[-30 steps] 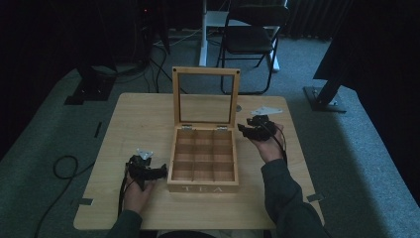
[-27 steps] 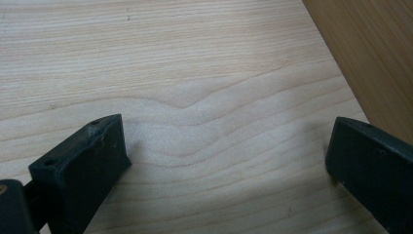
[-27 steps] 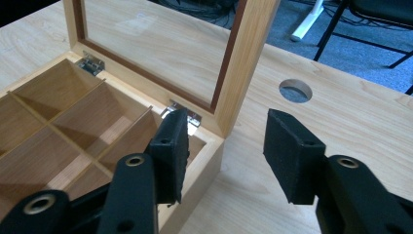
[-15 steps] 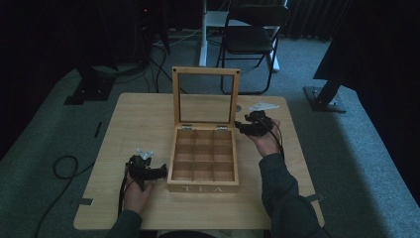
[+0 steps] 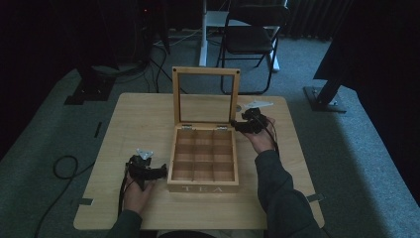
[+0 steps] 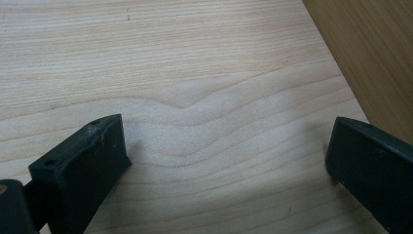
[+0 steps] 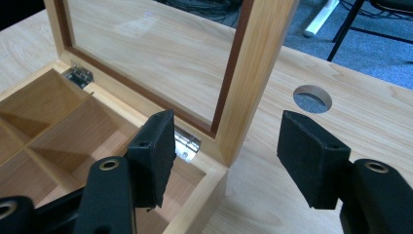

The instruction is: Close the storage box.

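Tea box (image 5: 203,158) sits mid-table, lid (image 5: 205,97) standing upright at its 12 o'clock edge, compartments look empty. Right gripper (image 7: 226,156) is wide open w/ nothing in it, jaws straddling the lid's side rail near the hinge (image 7: 186,142), prob. lined up to take the frame & swing it shut. Left gripper (image 6: 221,161) rests on bare table (image 6: 195,73) at the box's 8 o'clock, also wide open & empty, likely parked close to steady the box.

Dim room, grey carpet floor (image 5: 346,148), black folding chair (image 5: 250,39) beyond the light wooden table (image 5: 133,119).
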Action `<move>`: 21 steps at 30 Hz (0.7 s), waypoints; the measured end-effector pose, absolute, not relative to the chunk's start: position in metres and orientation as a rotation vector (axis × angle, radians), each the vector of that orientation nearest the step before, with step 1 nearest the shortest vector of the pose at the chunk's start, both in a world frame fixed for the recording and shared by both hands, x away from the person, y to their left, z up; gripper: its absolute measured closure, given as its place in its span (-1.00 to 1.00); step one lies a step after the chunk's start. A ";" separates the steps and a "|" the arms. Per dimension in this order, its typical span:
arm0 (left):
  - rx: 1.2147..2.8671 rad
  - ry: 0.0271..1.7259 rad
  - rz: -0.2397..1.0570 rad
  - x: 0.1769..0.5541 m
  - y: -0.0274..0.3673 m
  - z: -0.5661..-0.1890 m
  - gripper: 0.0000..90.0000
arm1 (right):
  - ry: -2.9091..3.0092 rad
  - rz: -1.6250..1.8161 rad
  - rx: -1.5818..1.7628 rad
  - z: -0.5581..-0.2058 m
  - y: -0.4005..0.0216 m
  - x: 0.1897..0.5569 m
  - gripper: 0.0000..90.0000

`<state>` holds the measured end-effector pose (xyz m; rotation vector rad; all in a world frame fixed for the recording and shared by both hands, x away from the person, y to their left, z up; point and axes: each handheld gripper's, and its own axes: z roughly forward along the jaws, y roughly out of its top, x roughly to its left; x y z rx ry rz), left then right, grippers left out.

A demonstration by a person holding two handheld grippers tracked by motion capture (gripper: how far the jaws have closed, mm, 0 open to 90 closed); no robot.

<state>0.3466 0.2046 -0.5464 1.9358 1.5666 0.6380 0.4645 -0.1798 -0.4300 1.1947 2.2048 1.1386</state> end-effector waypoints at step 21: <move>1.935 1.567 0.638 0.347 0.205 -0.546 -0.97 | 2.157 1.184 1.204 -0.410 -0.169 0.497 -0.19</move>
